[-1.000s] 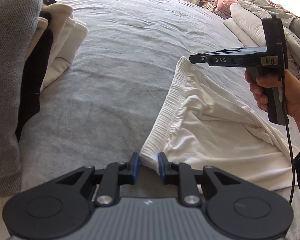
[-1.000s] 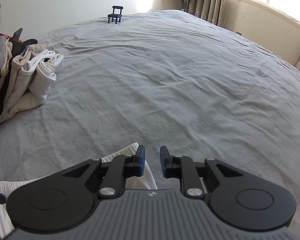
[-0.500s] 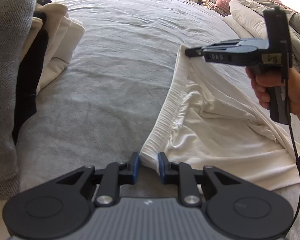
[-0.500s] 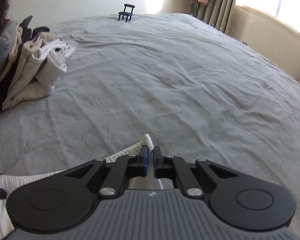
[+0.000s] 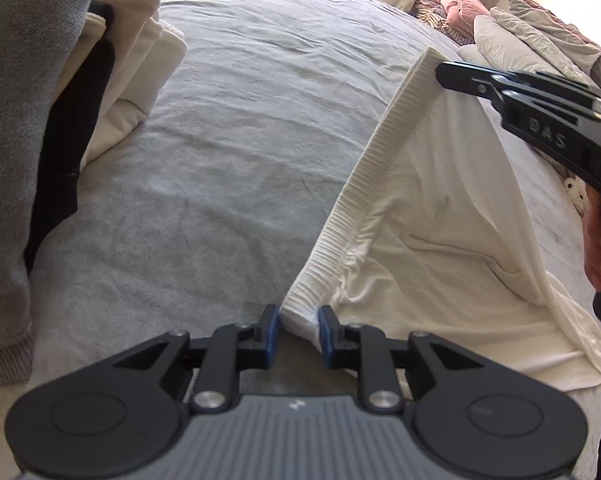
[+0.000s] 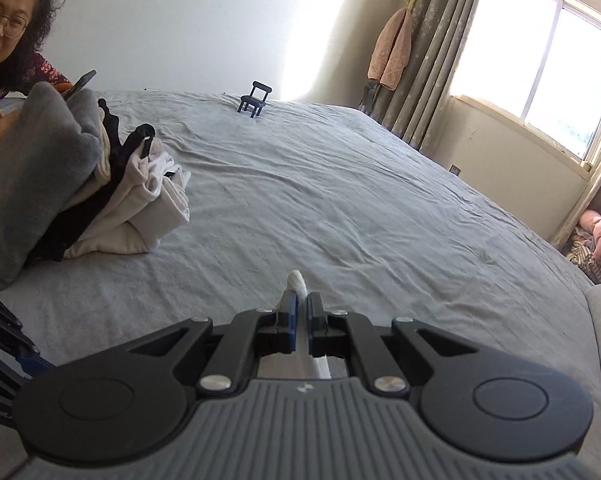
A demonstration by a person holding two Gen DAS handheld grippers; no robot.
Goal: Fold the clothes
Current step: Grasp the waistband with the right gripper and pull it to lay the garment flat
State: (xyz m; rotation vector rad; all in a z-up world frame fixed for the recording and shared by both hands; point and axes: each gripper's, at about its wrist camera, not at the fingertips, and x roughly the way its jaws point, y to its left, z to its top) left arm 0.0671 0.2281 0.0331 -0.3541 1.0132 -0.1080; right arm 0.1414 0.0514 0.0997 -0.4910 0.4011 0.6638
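White shorts with a ribbed waistband lie on the grey bed sheet. In the left wrist view my left gripper is low in the middle, shut on the near corner of the waistband. My right gripper, held by a hand at the right edge, is shut on the far corner and holds it off the bed. The band runs straight and taut between the two. In the right wrist view a tip of white cloth pokes out beyond the closed right gripper.
A stack of folded grey, black and cream clothes sits on the left of the bed. Pillows and bedding are heaped at the far right. A small dark chair-shaped stand is on the far edge. A person is behind the stack.
My right gripper shut on the far corner of the waistband, then rose and moved away, lifting that corner and pulling the band straight. The left gripper kept its hold and stayed put.
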